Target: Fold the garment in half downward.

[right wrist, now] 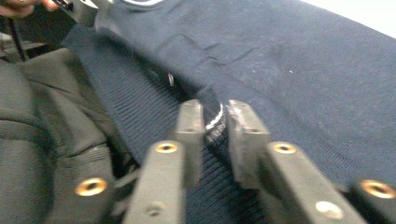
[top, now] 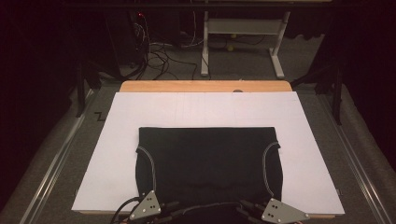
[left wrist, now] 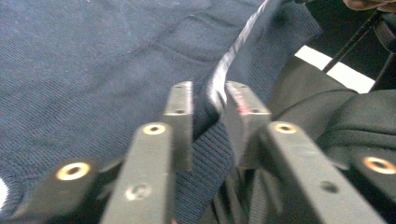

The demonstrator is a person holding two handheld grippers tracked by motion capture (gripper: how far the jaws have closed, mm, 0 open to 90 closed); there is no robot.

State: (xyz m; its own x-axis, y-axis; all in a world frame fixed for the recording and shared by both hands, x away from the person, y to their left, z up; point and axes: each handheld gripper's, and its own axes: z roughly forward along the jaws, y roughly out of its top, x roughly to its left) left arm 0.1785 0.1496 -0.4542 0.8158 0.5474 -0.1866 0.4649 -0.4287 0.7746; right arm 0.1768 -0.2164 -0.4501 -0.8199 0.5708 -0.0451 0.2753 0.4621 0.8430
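The room is dark around the edges, with grey carpet (top: pixel 56 140), a tangle of cables (top: pixel 156 53) on the floor at the back and the white legs of another desk (top: pixel 243 44) beyond. In the middle stands a wooden table (top: pixel 205 86), nearly all of it covered by a white sheet (top: pixel 205 109). On the near half of that sheet lies a dark navy knitted sweater (top: pixel 208 158), spread flat, its far edge a straight fold, and a pale line of trim curving down each side. Up close the knit is fine, turning to heavier ribbing along the near hem, which reaches the table's near edge. The left gripper (left wrist: pixel 208 100) sits at the near left corner of the garment, its jaws close together and pinching a raised fold of the ribbed fabric with the pale trim running through it. The right gripper (right wrist: pixel 215 119) at the near right corner does likewise, jaws clamped on a ridge of cloth with a bit of white trim.
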